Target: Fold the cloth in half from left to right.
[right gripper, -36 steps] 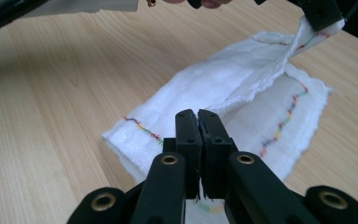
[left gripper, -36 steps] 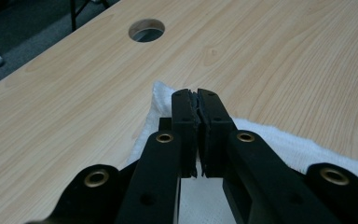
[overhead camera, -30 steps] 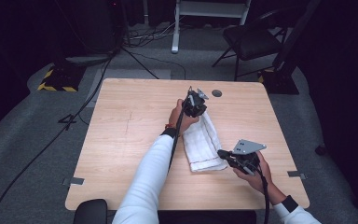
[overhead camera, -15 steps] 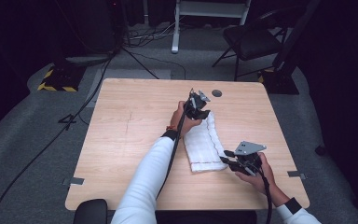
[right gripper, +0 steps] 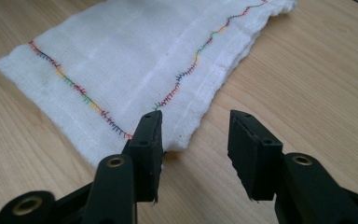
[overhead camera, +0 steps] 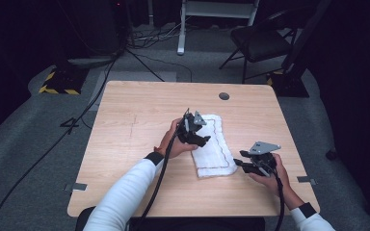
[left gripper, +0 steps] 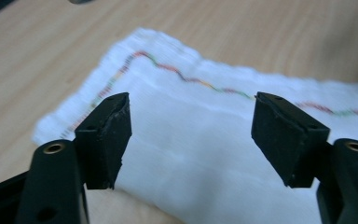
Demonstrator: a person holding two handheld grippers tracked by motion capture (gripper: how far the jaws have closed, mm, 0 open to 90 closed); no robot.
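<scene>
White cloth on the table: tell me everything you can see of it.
The white cloth is a folded, woven, gauze-like rectangle with a wavy multicoloured stitched line near its hem. It lies flat on the wooden table, right of centre, long side running away from the person. The left gripper hangs above its far part, the right gripper sits at its near corner; both have just been opening, nothing between the jaws.

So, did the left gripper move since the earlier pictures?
Yes. In the high view the left gripper came back toward the person, away from the round grommet. Its jaws have just been opening, over the white cloth.
</scene>
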